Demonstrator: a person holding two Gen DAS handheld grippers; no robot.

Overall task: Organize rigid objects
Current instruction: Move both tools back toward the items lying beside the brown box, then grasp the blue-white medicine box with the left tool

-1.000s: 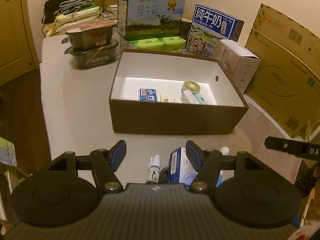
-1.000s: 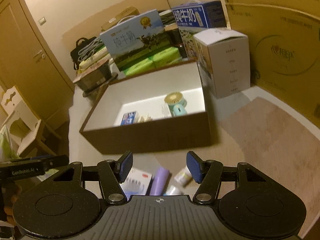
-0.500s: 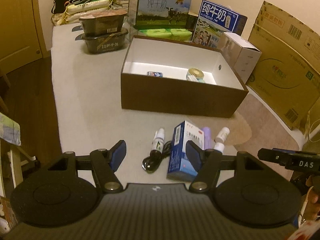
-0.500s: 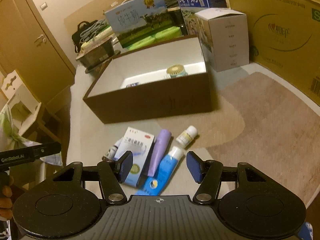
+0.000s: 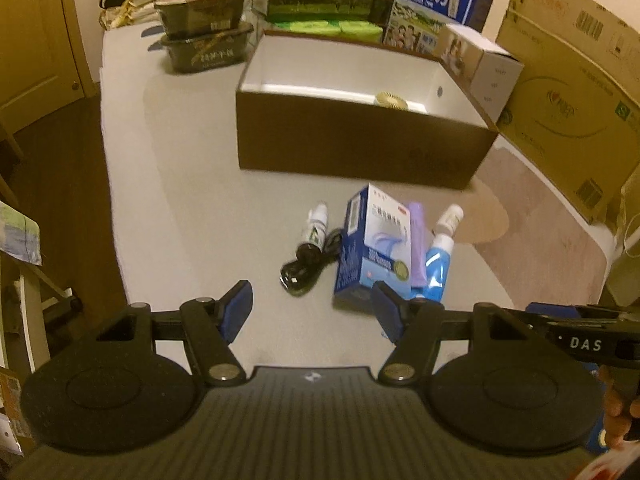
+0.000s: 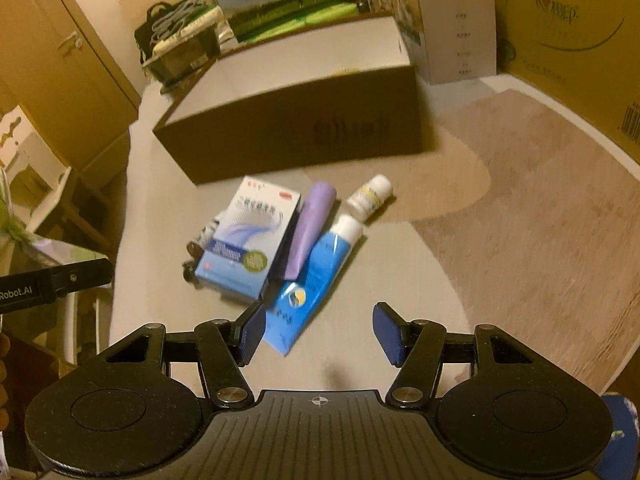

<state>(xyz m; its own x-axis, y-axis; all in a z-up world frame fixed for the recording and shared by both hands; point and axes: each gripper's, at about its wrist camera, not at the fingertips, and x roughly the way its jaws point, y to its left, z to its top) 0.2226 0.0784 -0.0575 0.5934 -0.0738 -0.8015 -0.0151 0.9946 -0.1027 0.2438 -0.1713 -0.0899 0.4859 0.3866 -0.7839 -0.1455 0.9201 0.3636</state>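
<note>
Blue rubbery pads are seen on the spread fingers of the left gripper [image 5: 312, 311] and the right gripper [image 6: 319, 333]; both are held released, with nothing between the fingers, above a pale, matte table [image 5: 180, 200]. Just beyond the fingertips a cluster of small rigid objects is laid flat on the table: a glossy rectangular blue-and-white carton [image 6: 249, 240], a smooth lilac tube [image 6: 309, 229] pressed along its right side, a flattened blue tube with a white cap [image 6: 316, 276] touching the lilac one, and a small white cylindrical bottle [image 6: 369, 197] just beside the caps. On the carton's left a slim white-capped spray bottle [image 5: 316, 229] is found against a coiled, shiny black cable [image 5: 304, 268]. Farther back, apart from the cluster, an open brown cardboard box [image 5: 360, 148] with a white interior is placed, and the round ribbed head of a small fan [image 5: 390, 100] is seen inside it. Behind the box, printed milk cartons [image 5: 436, 4] are stacked.
</note>
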